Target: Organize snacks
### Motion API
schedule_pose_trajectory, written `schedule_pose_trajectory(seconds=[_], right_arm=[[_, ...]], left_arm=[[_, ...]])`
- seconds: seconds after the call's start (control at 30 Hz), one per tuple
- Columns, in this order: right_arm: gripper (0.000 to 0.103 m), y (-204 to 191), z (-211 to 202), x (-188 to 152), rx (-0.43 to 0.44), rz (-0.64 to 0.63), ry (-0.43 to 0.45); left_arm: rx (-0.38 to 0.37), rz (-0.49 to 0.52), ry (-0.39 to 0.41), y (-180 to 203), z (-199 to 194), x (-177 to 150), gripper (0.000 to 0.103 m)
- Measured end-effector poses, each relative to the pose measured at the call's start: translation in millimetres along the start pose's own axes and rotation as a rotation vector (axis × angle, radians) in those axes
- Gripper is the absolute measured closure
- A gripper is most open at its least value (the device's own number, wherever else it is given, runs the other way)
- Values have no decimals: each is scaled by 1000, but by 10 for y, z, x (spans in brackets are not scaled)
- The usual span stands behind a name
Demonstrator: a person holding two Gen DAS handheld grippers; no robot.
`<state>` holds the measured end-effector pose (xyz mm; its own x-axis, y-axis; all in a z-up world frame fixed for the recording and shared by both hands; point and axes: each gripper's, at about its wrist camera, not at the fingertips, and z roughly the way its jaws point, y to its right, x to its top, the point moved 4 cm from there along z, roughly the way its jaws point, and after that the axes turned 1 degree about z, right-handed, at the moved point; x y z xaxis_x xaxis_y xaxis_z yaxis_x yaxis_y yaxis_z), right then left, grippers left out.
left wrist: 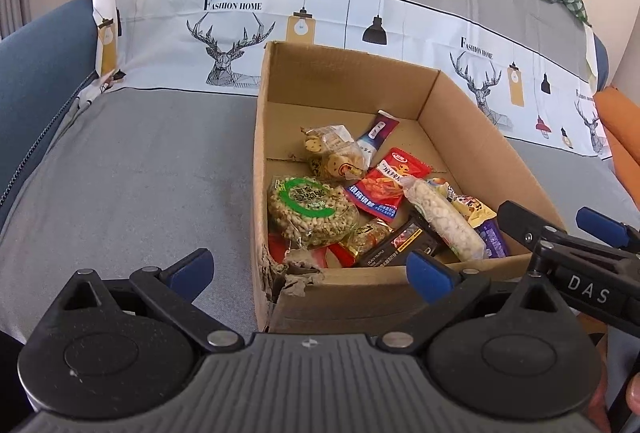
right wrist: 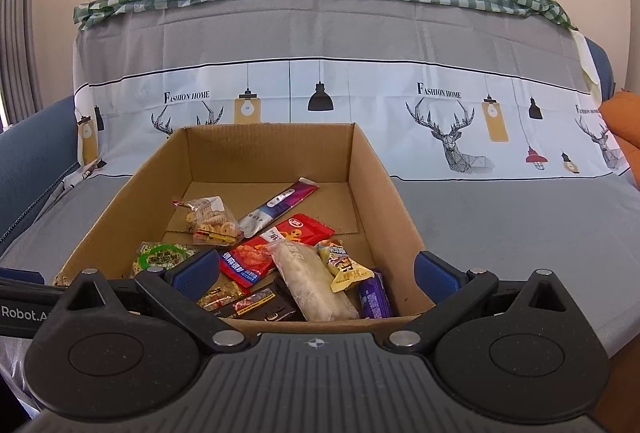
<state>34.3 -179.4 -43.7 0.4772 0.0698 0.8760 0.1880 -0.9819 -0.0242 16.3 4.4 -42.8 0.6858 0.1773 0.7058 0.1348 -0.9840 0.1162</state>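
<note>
- Both the left gripper (left wrist: 310, 275) and right gripper (right wrist: 316, 271) gape wide, empty, near the cardboard box (left wrist: 476, 141).
- The box's torn near-left corner (left wrist: 288, 277) could snag a finger.
- Slippery snack packets (right wrist: 304, 273) overlap; a pinch may lift two.

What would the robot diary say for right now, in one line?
stage: snacks in cardboard box | left gripper: open, empty | right gripper: open, empty | sofa cover: no snacks seen

The round green-labelled puffed-grain snack pack (right wrist: 162, 258) is partly hidden behind the blue finger pad (right wrist: 198, 271). The black rectangular chocolate packet (left wrist: 400, 247) is half covered by other wrappers, and its small print cannot be read.
</note>
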Motion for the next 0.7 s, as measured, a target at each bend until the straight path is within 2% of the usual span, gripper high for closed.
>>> schedule_pose_trajectory(seconds=[0.7], right_arm=[[1,-33,-2,-1,-2,-12,7]], left_arm=[[-2,-1,0,-4,-16,-2,1]])
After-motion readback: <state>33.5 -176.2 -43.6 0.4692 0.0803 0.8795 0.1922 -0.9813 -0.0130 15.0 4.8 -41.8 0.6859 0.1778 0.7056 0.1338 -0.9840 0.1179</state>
